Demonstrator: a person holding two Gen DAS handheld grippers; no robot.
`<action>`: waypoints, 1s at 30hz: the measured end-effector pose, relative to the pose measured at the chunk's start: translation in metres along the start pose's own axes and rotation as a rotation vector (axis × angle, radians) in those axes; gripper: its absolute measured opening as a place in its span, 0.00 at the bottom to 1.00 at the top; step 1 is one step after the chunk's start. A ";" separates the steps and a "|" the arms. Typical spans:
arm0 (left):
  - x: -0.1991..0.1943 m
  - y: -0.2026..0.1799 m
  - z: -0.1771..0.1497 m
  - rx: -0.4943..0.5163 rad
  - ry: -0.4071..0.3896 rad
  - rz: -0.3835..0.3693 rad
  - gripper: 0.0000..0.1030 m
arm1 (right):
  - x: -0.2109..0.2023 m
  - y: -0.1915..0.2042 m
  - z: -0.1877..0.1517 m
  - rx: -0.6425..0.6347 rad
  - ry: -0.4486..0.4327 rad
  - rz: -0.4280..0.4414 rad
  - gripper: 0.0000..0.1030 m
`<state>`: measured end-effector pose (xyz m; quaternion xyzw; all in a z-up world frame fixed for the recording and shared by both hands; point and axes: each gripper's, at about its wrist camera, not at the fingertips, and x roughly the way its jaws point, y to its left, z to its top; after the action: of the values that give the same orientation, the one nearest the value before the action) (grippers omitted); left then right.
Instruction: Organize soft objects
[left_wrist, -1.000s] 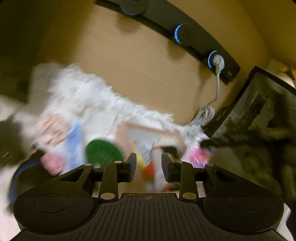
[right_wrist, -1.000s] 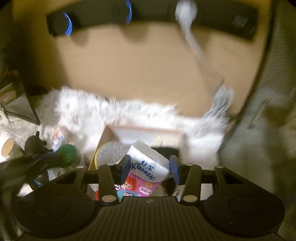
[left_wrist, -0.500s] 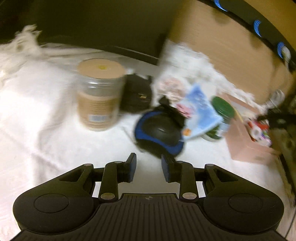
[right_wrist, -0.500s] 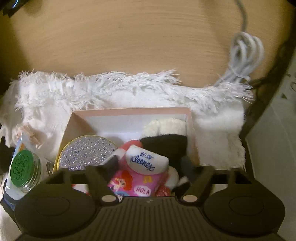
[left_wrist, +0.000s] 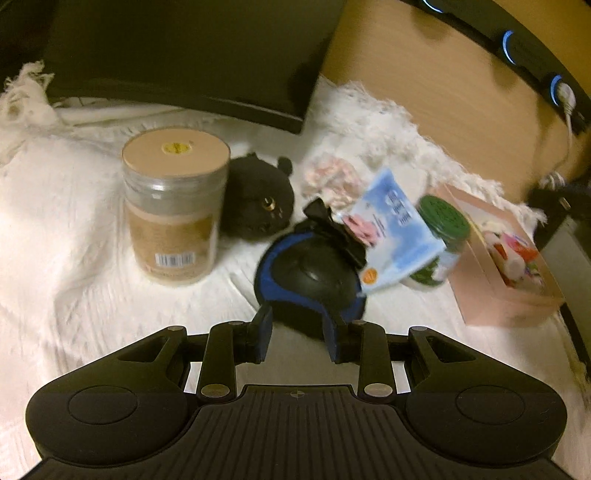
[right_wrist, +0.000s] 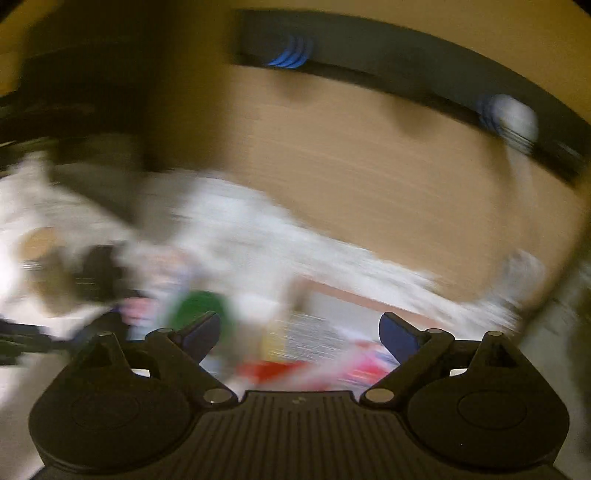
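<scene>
1. A black and blue soft pad lies on a white fringed cloth at the middle of the left wrist view. It looks like the next soft thing to be put away.
2. The left gripper sits low just in front of the pad's near edge. Its jaws stand narrowly apart with nothing between them, and they do not touch the pad.
3. A black plush cat rests behind the pad, against a tall jar with a tan lid.
4. A blue tissue pack leans over the pad's right side and rests against a green-lidded jar.
5. A pink box at the right edge already holds several soft items. It is probably where the pad should go.
6. To do the step well, the jaws likely need to spread wider, pinch the pad's near rim, and lift slowly so the leaning pack slides off without tipping the jar.
7. The right gripper has its jaws wide and opening, with nothing held between them.
8. The right wrist view is heavily smeared by motion. Only a green blur, white cloth and red and pink smudges below the jaws can be made out.
9. The box's contents are too small and blurred to name.
</scene>
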<state>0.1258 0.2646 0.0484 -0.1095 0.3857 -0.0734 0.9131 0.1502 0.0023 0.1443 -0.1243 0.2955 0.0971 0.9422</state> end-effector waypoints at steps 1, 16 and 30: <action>-0.002 0.000 -0.003 0.000 0.005 -0.002 0.32 | 0.001 0.016 0.005 -0.022 -0.006 0.063 0.89; -0.046 0.059 -0.036 -0.111 0.015 0.030 0.32 | 0.162 0.136 0.028 -0.060 0.272 0.184 0.48; 0.003 0.022 0.018 0.035 -0.022 -0.069 0.32 | 0.062 0.092 -0.013 0.055 0.241 0.308 0.09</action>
<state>0.1425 0.2880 0.0527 -0.1076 0.3703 -0.1102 0.9161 0.1701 0.0934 0.0816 -0.0624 0.4242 0.2164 0.8771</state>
